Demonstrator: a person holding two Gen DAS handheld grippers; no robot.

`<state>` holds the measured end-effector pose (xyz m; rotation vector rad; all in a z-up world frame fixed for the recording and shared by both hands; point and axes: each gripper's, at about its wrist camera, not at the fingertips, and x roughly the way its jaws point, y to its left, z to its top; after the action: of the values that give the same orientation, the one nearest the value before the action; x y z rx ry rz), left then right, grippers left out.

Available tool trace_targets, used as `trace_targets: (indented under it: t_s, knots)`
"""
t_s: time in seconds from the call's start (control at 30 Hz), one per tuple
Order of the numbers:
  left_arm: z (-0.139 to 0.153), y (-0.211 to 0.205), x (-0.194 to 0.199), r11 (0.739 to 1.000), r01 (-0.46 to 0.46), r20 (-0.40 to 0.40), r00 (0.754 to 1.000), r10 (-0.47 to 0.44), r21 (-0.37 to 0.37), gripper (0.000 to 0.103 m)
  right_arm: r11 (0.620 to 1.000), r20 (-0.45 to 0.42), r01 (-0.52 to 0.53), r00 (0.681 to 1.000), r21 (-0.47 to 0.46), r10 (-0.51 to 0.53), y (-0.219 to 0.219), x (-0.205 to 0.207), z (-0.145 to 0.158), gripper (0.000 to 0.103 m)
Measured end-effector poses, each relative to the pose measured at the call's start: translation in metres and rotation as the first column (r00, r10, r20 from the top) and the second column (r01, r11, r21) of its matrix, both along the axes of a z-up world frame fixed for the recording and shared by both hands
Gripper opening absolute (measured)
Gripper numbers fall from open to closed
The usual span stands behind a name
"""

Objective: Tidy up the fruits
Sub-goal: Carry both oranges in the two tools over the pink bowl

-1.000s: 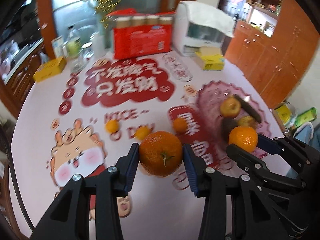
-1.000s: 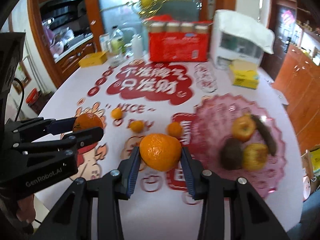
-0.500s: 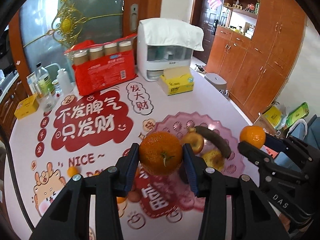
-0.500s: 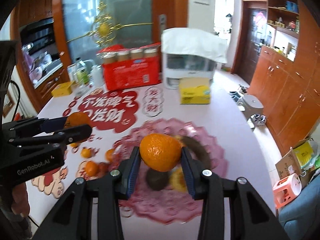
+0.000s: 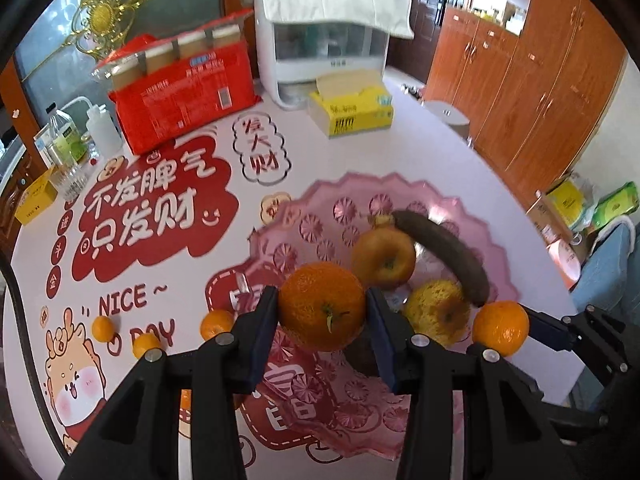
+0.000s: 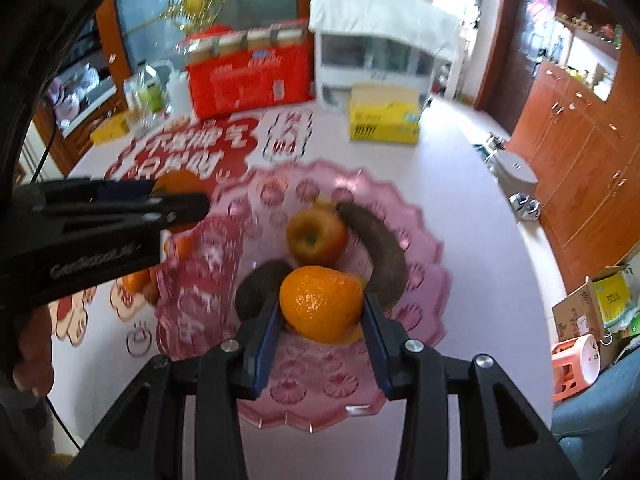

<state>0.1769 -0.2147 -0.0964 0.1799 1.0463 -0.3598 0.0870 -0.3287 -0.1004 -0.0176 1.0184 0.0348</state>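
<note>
My left gripper [image 5: 322, 312] is shut on a large orange [image 5: 322, 306] and holds it over the near left part of the pink fruit plate [image 5: 352, 204]. My right gripper [image 6: 320, 312] is shut on a second orange [image 6: 320, 304] above the plate [image 6: 420, 220]; it also shows in the left wrist view [image 5: 500, 328]. On the plate lie an apple [image 6: 318, 236], a dark banana [image 6: 380, 248], a kiwi [image 6: 258, 284] and a yellow apple [image 5: 440, 312]. Three small tangerines [image 5: 216, 322] lie on the tablecloth left of the plate.
At the back of the table stand a red package of jars [image 5: 184, 88], a white appliance [image 5: 324, 48], a yellow tissue box [image 5: 352, 108] and bottles [image 5: 100, 128]. The table edge runs along the right, with wooden cabinets [image 5: 540, 92] beyond.
Both grippers have carried their oranges from the left of the table to above the pink plate and come lower and closer to the fruit on it.
</note>
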Motion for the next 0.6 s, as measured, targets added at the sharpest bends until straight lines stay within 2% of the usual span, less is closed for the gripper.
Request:
trace_targets:
  t_s: [0.2, 0.6]
  knots:
    - [-0.025, -0.007, 0.003, 0.999, 0.009, -0.039, 0.999, -0.007, 0.047, 0.043, 1.000, -0.083, -0.002, 0.997, 0.020, 0.004, -0.006, 0.006, -0.025, 0.041]
    - [-0.045, -0.011, 0.010, 0.995, 0.033, -0.067, 0.997, -0.026, 0.099, 0.043, 0.999, -0.134, 0.003, 0.991, 0.036, 0.002, -0.006, 0.017, -0.043, 0.041]
